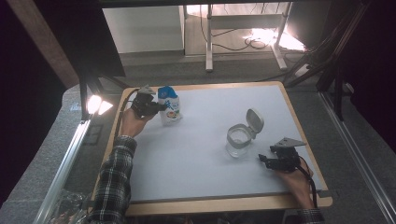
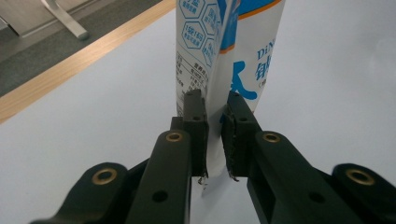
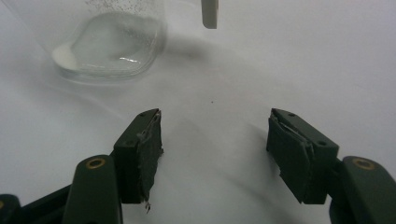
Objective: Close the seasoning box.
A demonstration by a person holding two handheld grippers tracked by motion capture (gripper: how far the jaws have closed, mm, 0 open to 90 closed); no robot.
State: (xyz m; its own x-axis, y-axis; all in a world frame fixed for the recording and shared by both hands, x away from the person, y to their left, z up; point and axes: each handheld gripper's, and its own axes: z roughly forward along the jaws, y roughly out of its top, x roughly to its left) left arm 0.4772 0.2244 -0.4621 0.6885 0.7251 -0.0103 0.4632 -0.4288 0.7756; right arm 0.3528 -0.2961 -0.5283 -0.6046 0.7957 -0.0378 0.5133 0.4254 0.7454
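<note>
- Black padded jaws of the left gripper point(image 2: 216, 122) were clamped on the side edge of a white-and-blue printed plastic pouch point(image 2: 224, 56), standing upright near the table's far left corner.
- Right gripper point(image 3: 215, 154) rested on the white tabletop point(image 1: 196, 154), jaws wide apart, just beside a clear glass jar point(image 1: 239, 139) with its white flip lid point(image 1: 255, 120) open.
- Judged step: pouch gripped, not yet carried; pouring next would call for bringing it over the jar's mouth.

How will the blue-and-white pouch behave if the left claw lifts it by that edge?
The pouch is probably floppy: the left claw pinches a thin flat seam. It stands upright on the table, so its filled base may swing. Its glossy film could slip.
</note>
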